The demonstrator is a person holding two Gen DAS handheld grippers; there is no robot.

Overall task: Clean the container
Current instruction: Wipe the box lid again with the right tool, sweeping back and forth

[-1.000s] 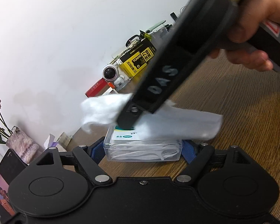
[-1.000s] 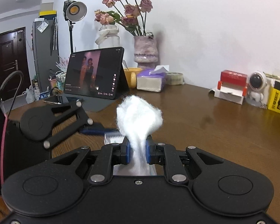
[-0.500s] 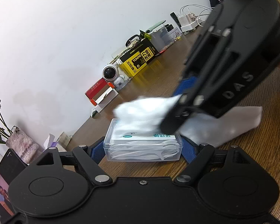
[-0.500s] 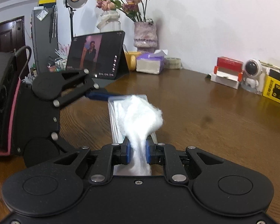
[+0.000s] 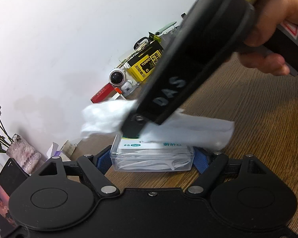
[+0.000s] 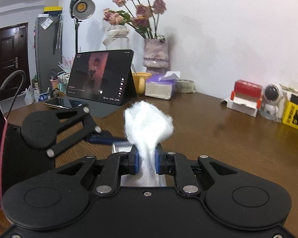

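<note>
Item: clear plastic container (image 5: pixel 152 159), labelled lid, white picks visible inside; resting on the table (image 5: pixel 258 119), clamped at both ends between the blue pads of the left tool (image 5: pixel 152 158), which is closed to the box's width.

Right tool (image 6: pixel 146 161): nearly closed, pinching a white cotton wipe (image 6: pixel 148 123); in the left wrist view the wipe (image 5: pixel 188 130) lies across the container's lid under the tool tip.

Risks, judged: the smooth box may slip or pivot in the left grip if pressed off-centre; the lid may pop open; loose cotton may shed fibres or pull out of the pinch.

Surface: brown wood-grain, glossy.

Room: white wall; dried roses in a vase (image 6: pixel 156 55); tablet (image 6: pixel 100 79); tissue pack (image 6: pixel 161 86); astronaut figurine (image 6: pixel 272 99); yellow box (image 5: pixel 147 63); studio lamp (image 6: pixel 82 7).
</note>
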